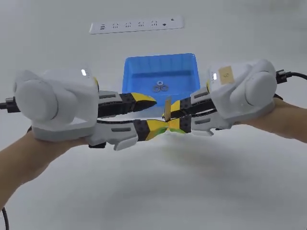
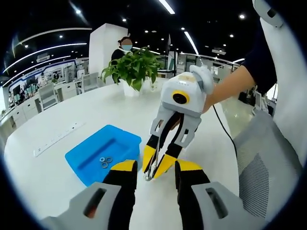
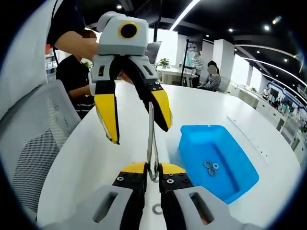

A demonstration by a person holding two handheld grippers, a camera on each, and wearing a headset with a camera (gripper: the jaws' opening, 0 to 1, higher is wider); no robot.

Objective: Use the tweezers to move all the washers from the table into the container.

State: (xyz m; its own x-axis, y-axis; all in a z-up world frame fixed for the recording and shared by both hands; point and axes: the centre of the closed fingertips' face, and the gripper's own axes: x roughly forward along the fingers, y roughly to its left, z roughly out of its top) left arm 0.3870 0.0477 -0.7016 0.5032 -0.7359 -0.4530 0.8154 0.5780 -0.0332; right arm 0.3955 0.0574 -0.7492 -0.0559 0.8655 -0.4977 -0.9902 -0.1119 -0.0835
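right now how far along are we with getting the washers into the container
Done: three washers lie in the blue container. In hand: the right gripper is shut on the tweezers; the left gripper is open, its jaws either side of them. Left: at least one more washer lies on the table, close under the right gripper.

Glossy blue plastic container (image 1: 128, 76); shiny metal washers (image 1: 160, 86); thin metal tweezers (image 3: 151, 139); matt white table (image 1: 192, 191)
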